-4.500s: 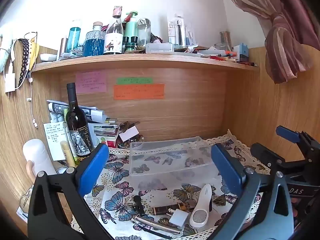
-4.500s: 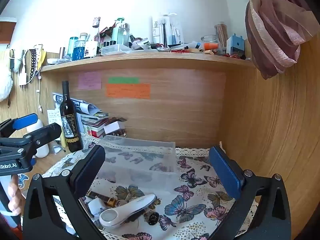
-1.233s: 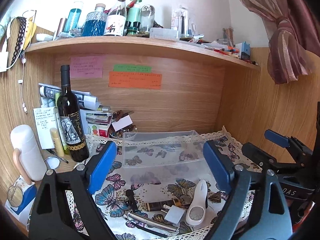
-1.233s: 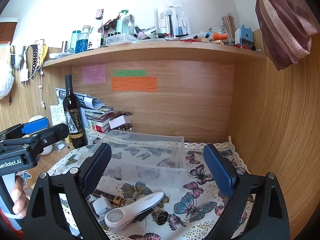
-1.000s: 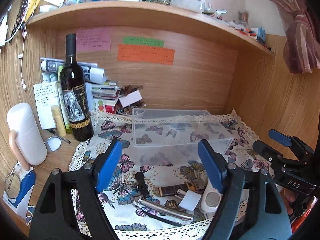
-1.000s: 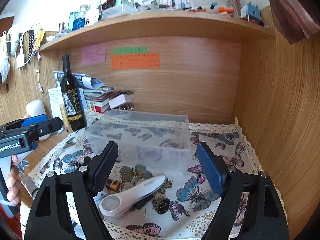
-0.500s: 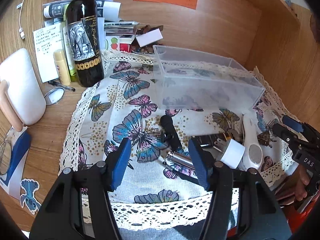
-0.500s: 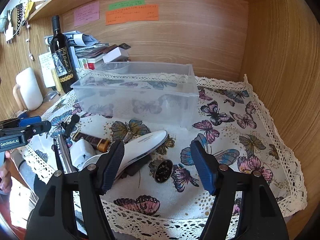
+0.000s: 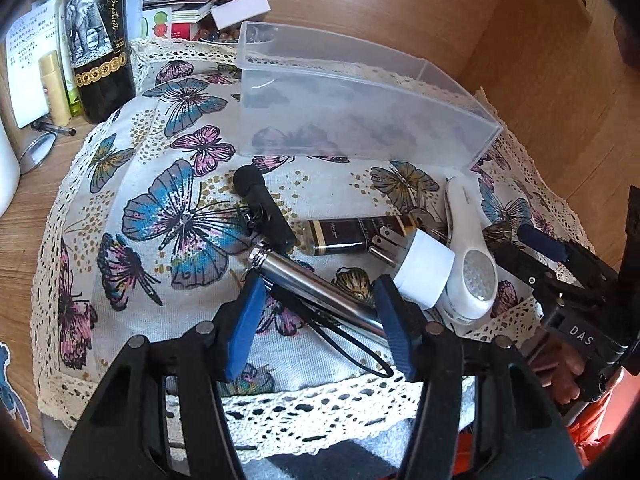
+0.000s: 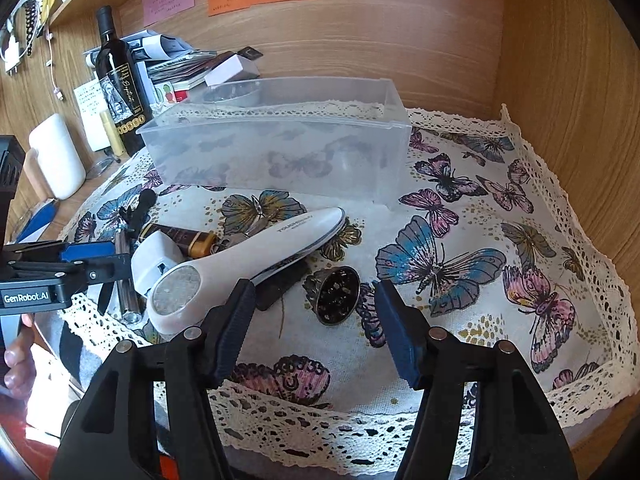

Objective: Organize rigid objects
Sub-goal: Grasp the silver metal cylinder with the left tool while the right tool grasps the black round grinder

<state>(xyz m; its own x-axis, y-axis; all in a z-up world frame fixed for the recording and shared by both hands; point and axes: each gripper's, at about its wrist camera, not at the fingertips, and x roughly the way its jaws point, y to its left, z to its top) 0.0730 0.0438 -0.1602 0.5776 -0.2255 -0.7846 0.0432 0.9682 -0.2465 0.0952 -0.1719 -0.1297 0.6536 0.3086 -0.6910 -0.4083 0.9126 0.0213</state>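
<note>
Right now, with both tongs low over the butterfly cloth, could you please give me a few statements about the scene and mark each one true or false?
1. The clear plastic bin holds none of the loose items. True.
2. The left tongs are shut on the silver metal tube. False: their jaws are open on either side of the tube, not gripping it.
3. The white handheld device lies inside the bin. False: it lies on the cloth in front of the bin.
4. The wine bottle stands upright to the left of the bin. True.
5. The right tongs hold the small dark round cap. False: they are open, and the cap lies on the cloth.
</note>
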